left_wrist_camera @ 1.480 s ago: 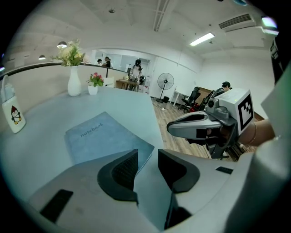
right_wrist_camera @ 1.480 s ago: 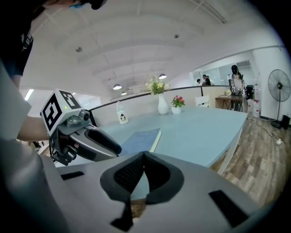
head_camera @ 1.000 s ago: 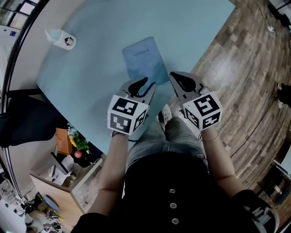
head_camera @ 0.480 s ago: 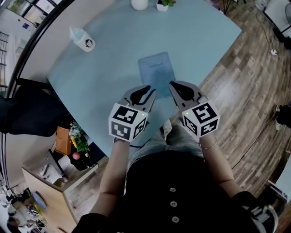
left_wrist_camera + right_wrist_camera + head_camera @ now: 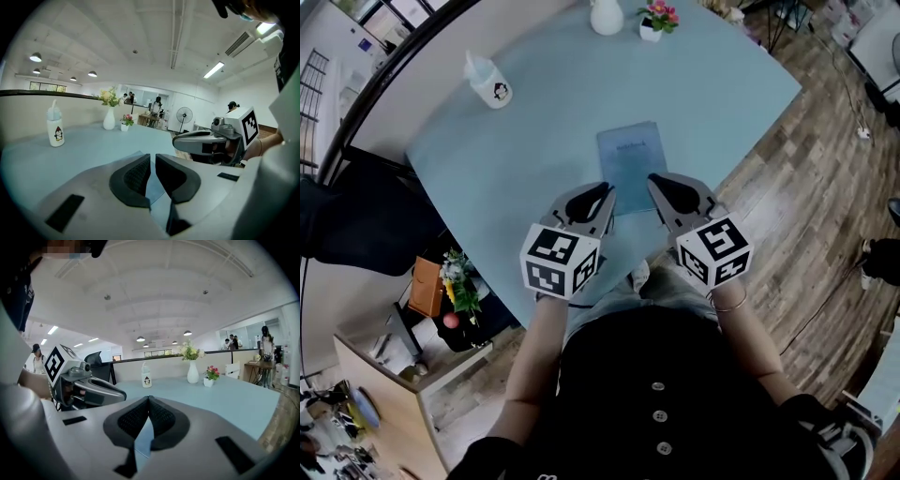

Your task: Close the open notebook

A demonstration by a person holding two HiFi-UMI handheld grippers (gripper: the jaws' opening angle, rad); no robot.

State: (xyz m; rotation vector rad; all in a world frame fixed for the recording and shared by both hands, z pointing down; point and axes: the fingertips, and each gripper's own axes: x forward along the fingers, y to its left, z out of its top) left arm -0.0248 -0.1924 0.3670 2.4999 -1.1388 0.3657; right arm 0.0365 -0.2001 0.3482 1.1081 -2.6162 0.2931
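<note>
Empty left tongs (image 5: 153, 161) have just been closing.

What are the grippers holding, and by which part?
Nothing is held. The jaws of the left gripper have just been closing with nothing between them; the right gripper is shut, empty. The notebook lies free on the table.

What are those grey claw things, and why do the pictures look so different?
A person holds a grabbing tool in each hand. One picture comes from a camera on the person's head, looking down at the left tool and right tool. The other two come from cameras riding on each tool. On the blue table sit a closed notebook, a penguin bottle, a white vase and a flower pot. Nothing is held: the left tool's jaws have just been closing, a thin gap left with nothing between; the right tool's jaws are together.
</note>
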